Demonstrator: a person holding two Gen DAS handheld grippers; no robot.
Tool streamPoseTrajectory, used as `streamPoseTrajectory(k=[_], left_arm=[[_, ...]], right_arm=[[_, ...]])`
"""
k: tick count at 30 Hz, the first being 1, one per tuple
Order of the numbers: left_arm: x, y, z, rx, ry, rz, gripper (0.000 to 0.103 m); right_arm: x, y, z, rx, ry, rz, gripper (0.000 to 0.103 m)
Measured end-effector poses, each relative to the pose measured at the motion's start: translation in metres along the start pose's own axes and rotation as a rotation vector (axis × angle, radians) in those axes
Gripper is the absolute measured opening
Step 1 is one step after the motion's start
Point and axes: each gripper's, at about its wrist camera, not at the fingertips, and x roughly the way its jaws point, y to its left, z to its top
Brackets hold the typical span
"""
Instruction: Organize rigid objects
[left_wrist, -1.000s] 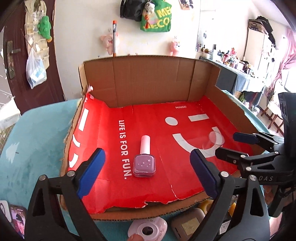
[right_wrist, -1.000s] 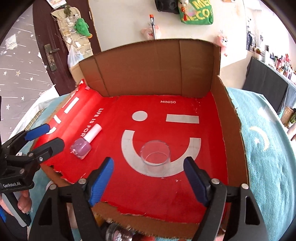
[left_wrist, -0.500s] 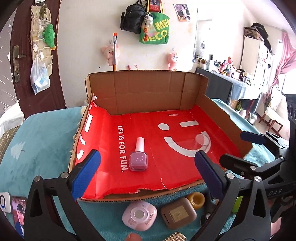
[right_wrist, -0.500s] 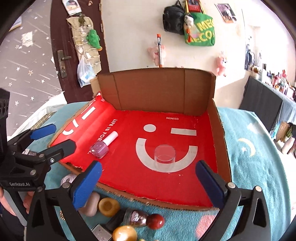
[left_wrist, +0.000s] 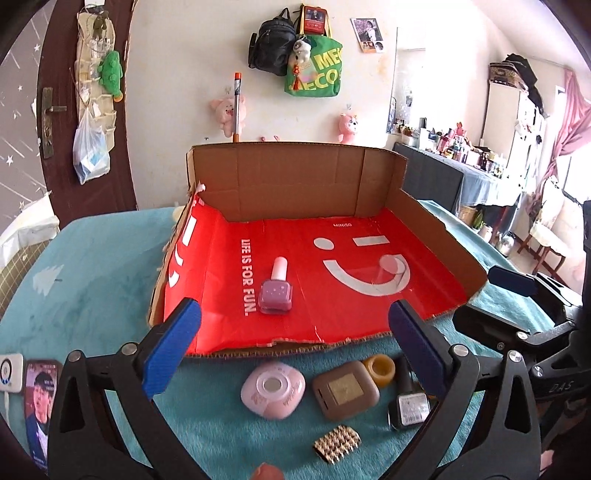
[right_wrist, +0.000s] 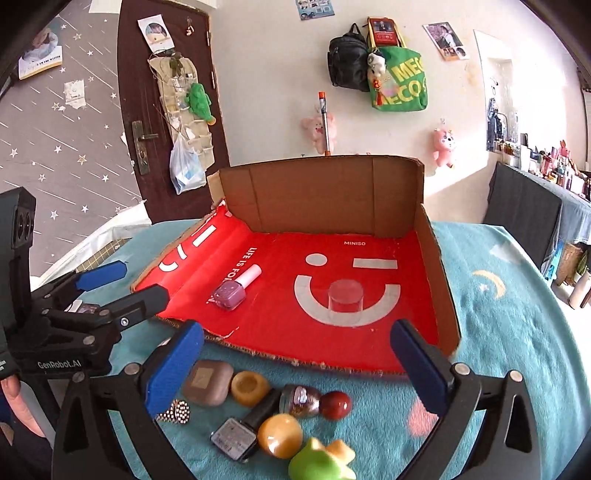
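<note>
Both grippers — left gripper (left_wrist: 291, 347), right gripper (right_wrist: 295, 360) — stand released and empty. Loose items (right_wrist: 251, 386) crowd together just outside the cardboard box (right_wrist: 430, 240) — a wide-open approach risks nudging neighbours, rolling the red ball (right_wrist: 335, 404) away.

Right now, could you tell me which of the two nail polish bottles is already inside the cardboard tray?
The purple nail polish bottle with the pink cap, lying on the tray's red floor. The dark-capped bottle lies outside on the teal cloth.

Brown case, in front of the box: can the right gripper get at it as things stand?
Probably yes. The right gripper is open and empty, and the brown case lies on the cloth just inside its left finger. Nothing covers it, though the yellow ring lies close beside it, so a slight leftward shift is needed.
</note>
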Motion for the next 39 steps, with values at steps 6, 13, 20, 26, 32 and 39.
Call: streamPoseTrajectory(k=[6,13,20,26,32,39], left_arm=[[-0.011,-0.003,-0.012,0.006,0.001,0.024,0.103],[-0.02,0.001,-0.025,-0.025,0.013,0.033,0.103],[-0.022,-0.002,-0.039,-0.012,0.048,0.04,0.103],[-0.02,-0.004,-0.053,-0.009,0.093,0.04,0.103],[-0.018,-0.004,-0.067,-0.017,0.128,0.039,0.103],[-0.015,-0.004,-0.082,-0.031,0.167,0.012,0.103]], right_arm=[[-0.012,0.002,-0.011,0.017,-0.014,0.003,0.103],[-0.021,0.008,-0.025,0.006,-0.008,-0.005,0.103],[-0.026,0.011,-0.04,0.016,0.008,0.001,0.103],[-0.03,0.016,-0.053,0.001,0.014,-0.031,0.103],[-0.03,0.015,-0.065,0.018,0.035,-0.03,0.103],[-0.028,0.019,-0.077,0.005,0.057,-0.045,0.103]])
